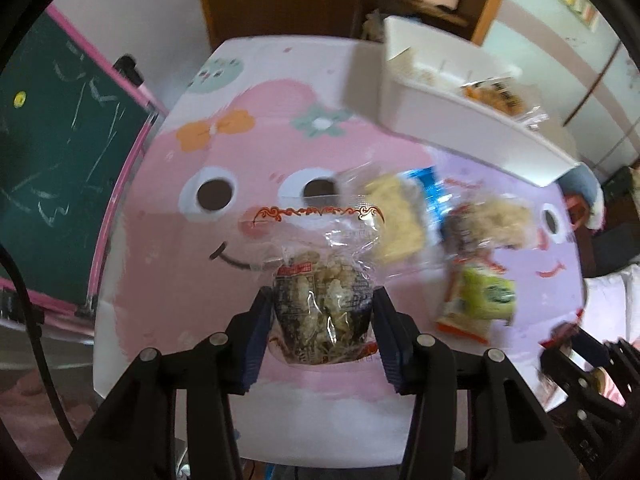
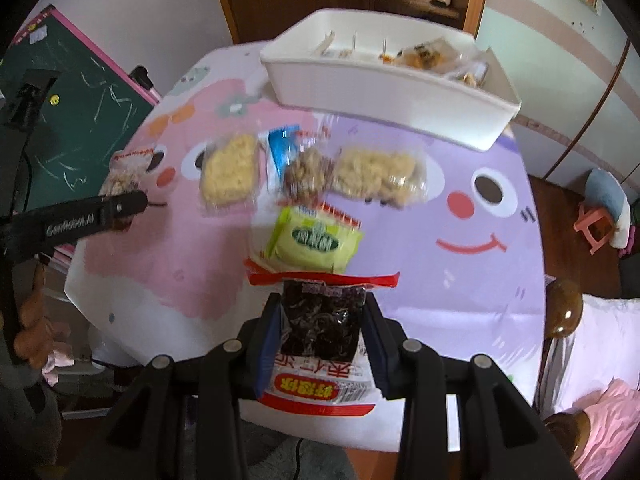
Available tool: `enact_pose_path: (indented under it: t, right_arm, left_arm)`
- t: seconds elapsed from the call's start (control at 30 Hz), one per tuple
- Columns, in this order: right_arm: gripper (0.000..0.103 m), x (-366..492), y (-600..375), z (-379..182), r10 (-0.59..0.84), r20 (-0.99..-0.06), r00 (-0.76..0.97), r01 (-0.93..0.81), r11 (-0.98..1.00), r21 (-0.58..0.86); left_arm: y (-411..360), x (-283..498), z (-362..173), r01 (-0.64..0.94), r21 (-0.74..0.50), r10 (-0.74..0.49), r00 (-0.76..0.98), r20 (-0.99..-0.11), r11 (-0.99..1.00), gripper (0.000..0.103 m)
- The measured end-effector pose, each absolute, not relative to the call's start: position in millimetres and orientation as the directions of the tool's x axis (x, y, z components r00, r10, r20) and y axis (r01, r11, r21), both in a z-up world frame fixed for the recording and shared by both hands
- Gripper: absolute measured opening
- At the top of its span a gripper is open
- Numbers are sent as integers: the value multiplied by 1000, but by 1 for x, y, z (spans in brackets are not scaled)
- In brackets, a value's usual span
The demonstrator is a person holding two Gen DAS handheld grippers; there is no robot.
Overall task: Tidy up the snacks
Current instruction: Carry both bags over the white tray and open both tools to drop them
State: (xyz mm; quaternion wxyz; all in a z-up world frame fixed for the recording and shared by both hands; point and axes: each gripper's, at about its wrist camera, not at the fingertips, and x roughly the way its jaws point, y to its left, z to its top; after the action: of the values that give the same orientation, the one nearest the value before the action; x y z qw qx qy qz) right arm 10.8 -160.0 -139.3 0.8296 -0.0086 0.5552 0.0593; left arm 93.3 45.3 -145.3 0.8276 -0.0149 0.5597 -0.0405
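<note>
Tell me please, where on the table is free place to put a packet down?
Bare patches on the table: the purple part right of the green packet, and the pink part near the left gripper. Crowded: the row of packets before the white bin, from the yellow noodle packet to the pale one.

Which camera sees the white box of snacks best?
The right wrist view: the white box shows whole, with its dividers and the snacks inside. The left wrist view shows it blurred and slanted, mostly its side wall.

Divided bin (image 2: 392,92) at table (image 2: 460,300) far edge, packets inside; loose snack packets (image 2: 312,184) clustered before it
</note>
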Motion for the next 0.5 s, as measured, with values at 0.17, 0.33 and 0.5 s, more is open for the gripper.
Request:
enact_pose_path:
  t: [0.17, 0.33, 0.5]
  right_arm:
    - [39, 22, -164, -112, 89, -898, 432, -108, 993, 46]
    - [39, 35, -169, -83, 82, -869, 487, -97, 995, 39]
    - [39, 57, -182, -55, 66, -844, 532, -60, 997, 40]
  left_arm:
    - [23, 101, -109, 106, -79, -116, 417, -901, 991, 47]
    - [4, 114, -82, 149, -70, -130, 441, -888, 986, 47]
    - [-10, 133, -59, 176, -69, -144, 458, -877, 982, 47]
